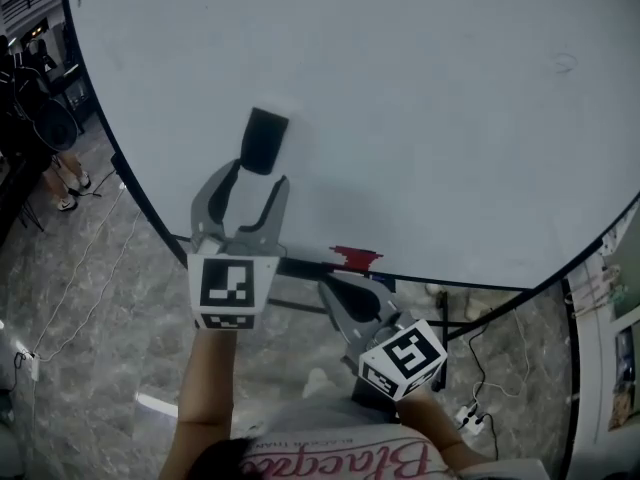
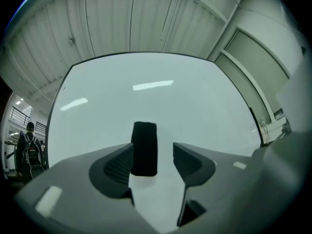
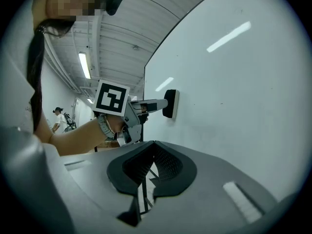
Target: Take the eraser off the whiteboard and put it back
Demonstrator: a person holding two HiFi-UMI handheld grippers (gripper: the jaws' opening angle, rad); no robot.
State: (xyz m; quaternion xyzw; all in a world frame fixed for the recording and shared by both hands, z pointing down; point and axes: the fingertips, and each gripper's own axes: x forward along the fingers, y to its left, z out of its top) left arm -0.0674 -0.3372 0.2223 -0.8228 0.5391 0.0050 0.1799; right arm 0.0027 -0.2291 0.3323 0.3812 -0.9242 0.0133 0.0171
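Head view, looking down. I hold the left gripper (image 1: 252,183) up against the whiteboard (image 1: 420,88), its marker cube (image 1: 233,288) turned toward the camera. The black eraser (image 1: 264,140) stands upright on the board's white surface, its lower end between the two jaw tips.

Left gripper view. The jaws are spread apart and released. The eraser sits in the gap, close beside the left pad, with a clear strip of board showing between it and the right pad. Neither pad presses on it, so the eraser clings to the board on its own.

Right gripper view. My right gripper (image 3: 148,172) is clenched on nothing, its ribbed pads drawn together. It is held low and to the side, well apart from the eraser, and it looks along the board toward the left gripper. Seen from here, the eraser lies flat against the board just ahead of the left jaw tips.

In the head view, a small red object (image 1: 355,258) rests at the board's lower edge, between the two grippers.
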